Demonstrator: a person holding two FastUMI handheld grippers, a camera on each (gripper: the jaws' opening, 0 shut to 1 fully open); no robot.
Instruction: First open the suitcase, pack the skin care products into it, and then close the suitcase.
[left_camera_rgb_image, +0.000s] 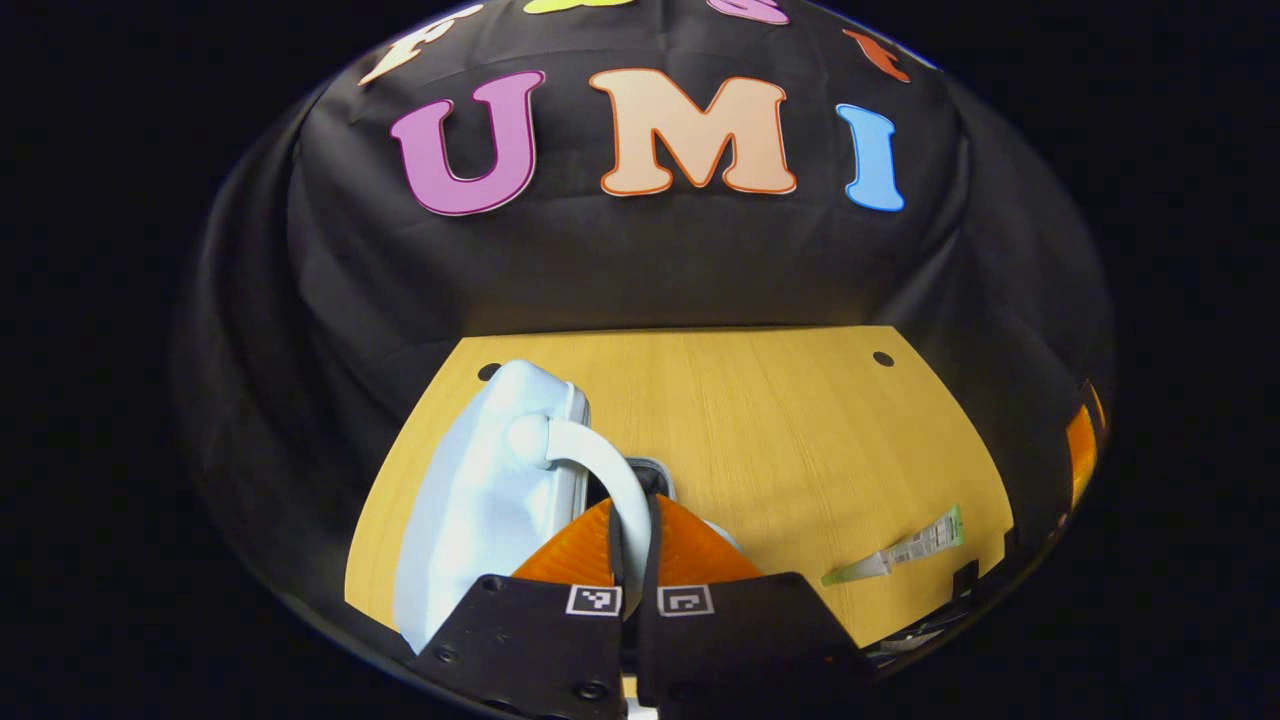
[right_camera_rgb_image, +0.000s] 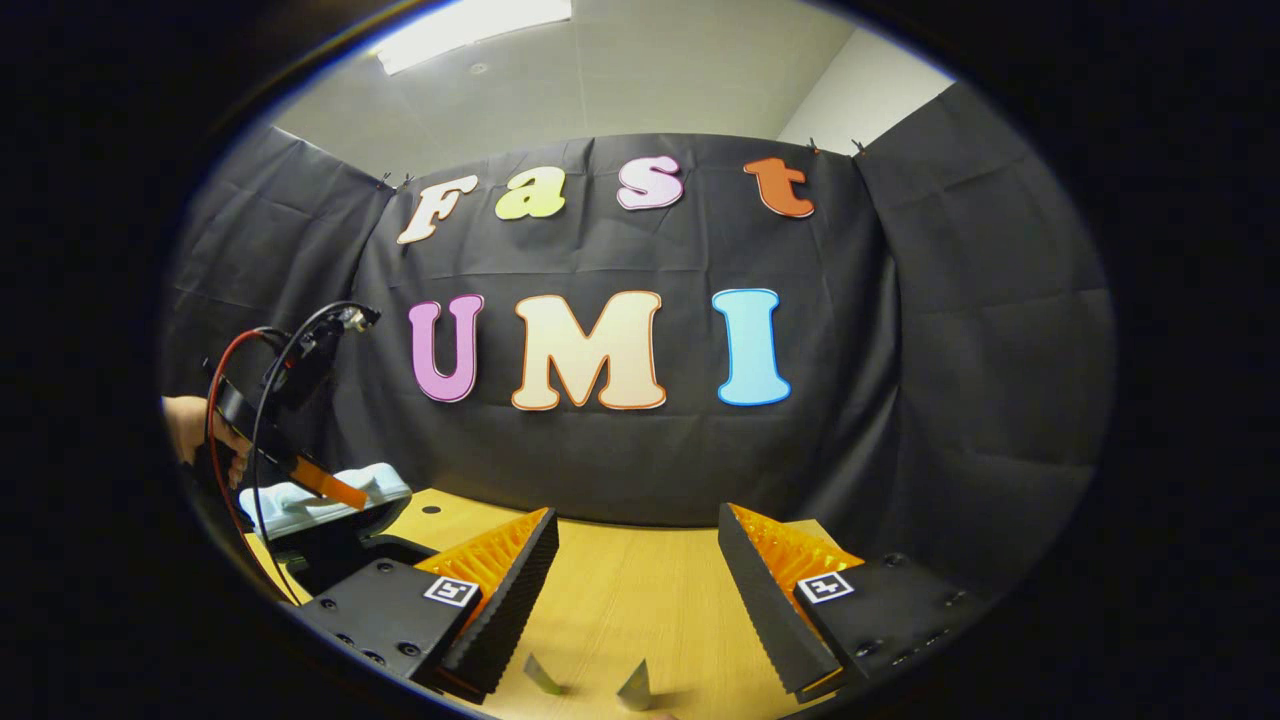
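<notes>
So the left tool (left_camera_rgb_image: 630, 560) is pinched on the white handle (left_camera_rgb_image: 600, 470) of the pale blue suitcase (left_camera_rgb_image: 470, 500), which sits at about 9 o'clock on the surface (left_camera_rgb_image: 800, 430). The lid looks partly raised, so I'd guess the opening is underway. The right tool (right_camera_rgb_image: 635, 590) hangs with its fingers apart, holding nothing. A tube (left_camera_rgb_image: 900, 550) lies at 4 o'clock, unpacked. Packing and closing are still left.

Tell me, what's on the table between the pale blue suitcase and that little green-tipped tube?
Nothing: in the left gripper view only bare wooden table separates the pale blue suitcase from the small green-tipped tube.
</notes>
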